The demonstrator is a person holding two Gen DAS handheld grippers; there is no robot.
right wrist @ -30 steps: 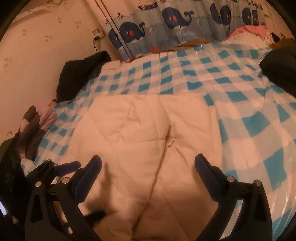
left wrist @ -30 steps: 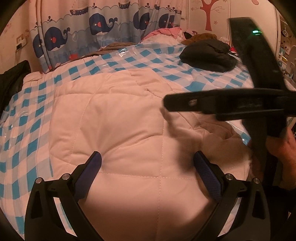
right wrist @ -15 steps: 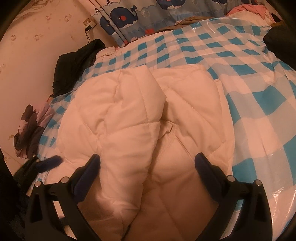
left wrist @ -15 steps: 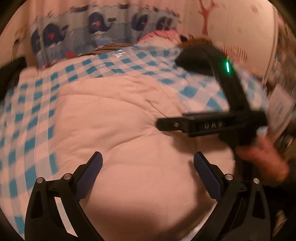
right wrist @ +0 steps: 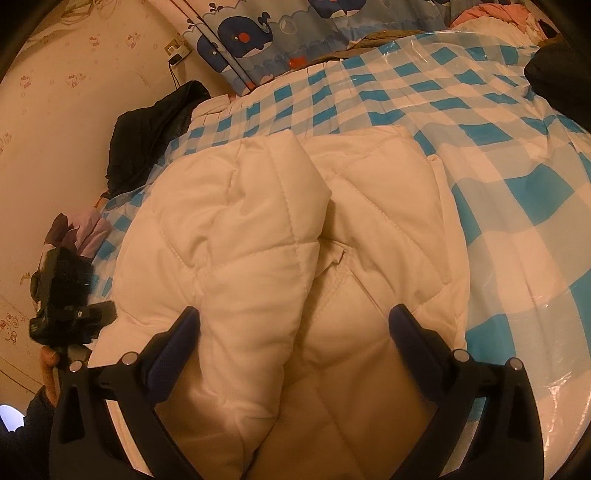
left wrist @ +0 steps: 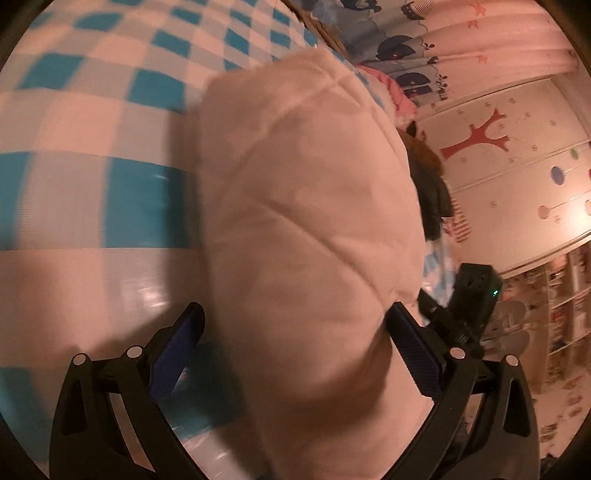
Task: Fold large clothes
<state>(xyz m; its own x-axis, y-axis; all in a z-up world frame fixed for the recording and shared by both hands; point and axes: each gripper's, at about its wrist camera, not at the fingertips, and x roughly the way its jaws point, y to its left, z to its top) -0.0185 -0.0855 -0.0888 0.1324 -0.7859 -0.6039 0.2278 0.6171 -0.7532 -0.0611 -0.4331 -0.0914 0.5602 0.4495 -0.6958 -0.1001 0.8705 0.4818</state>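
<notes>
1. Item under task: a cream quilted padded jacket (right wrist: 295,240), stitched in large diamond panels, lying on a bed covered by a blue-and-white checked sheet (right wrist: 498,177) with a glossy, plastic-like sheen.
2. Condition, right wrist view: the jacket is partly folded. One puffy panel lies doubled over the body on the left side, with a seamed edge showing in the crease beside it.
3. Condition, left wrist view: the camera is rolled sideways. The jacket (left wrist: 306,221) fills the centre of the frame as one bulky mass, with the checked sheet (left wrist: 92,129) to its left.
4. Left gripper (left wrist: 295,332): fingers spread wide on either side of the jacket's bulk, gripping nothing. Contact with the fabric cannot be determined.
5. Right gripper (right wrist: 295,332): fingers likewise wide apart over the near end of the jacket, holding nothing.
6. Surroundings: a whale-print curtain (right wrist: 258,33) behind the bed; a black garment (right wrist: 155,125) at the bed's far left edge; a further dark garment (right wrist: 557,77) at the far right.
7. In the left wrist view, a wardrobe with a red tree decal (left wrist: 480,136) stands at right.
</notes>
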